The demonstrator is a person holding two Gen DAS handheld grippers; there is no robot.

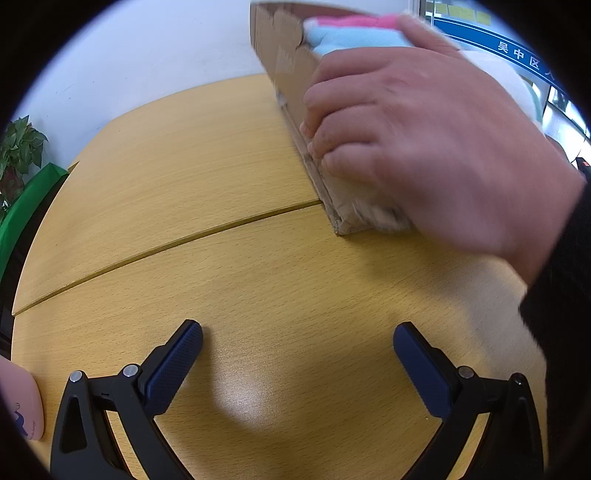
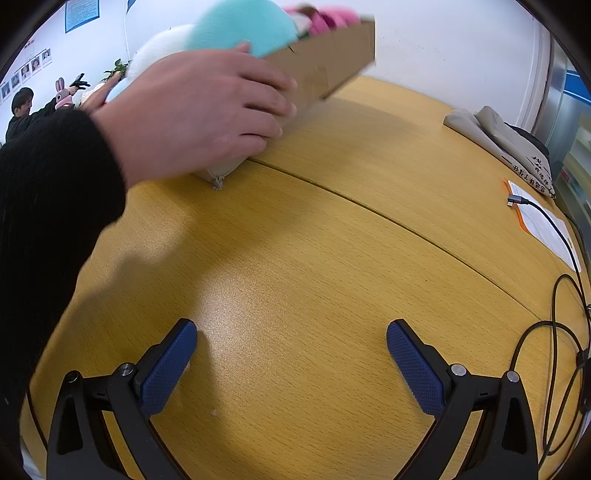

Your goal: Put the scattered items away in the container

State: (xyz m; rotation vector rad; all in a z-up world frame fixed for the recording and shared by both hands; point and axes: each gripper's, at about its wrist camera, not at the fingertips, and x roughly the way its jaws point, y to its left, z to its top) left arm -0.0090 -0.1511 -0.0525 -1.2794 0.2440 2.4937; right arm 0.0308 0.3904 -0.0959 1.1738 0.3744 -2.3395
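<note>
Currently both grippers, left gripper (image 1: 297,341) and right gripper (image 2: 291,338), hover over bare bench (image 2: 295,258), jaws apart, holding nothing. Cardboard box (image 1: 284,70) sits on the bench beyond, plush toys (image 2: 240,27) piled inside. A bare hand (image 1: 424,147) presses the box's near side.

Operator A: I read the table (image 2: 314,236) as yellow-tan with a fine wood-grain pattern. Confirm the box on it.

Operator B: Confirmed. The cardboard box (image 1: 284,70) is plain brown. Above its rim I see a light blue plush (image 1: 354,38) and a pink plush (image 1: 354,20).

Operator A: Gripper pads?

Operator B: On my feeds, the pads (image 2: 166,373) are dark blue with a knurled dot texture; frames black. The sleeve (image 2: 51,177) near the box is black.
</note>
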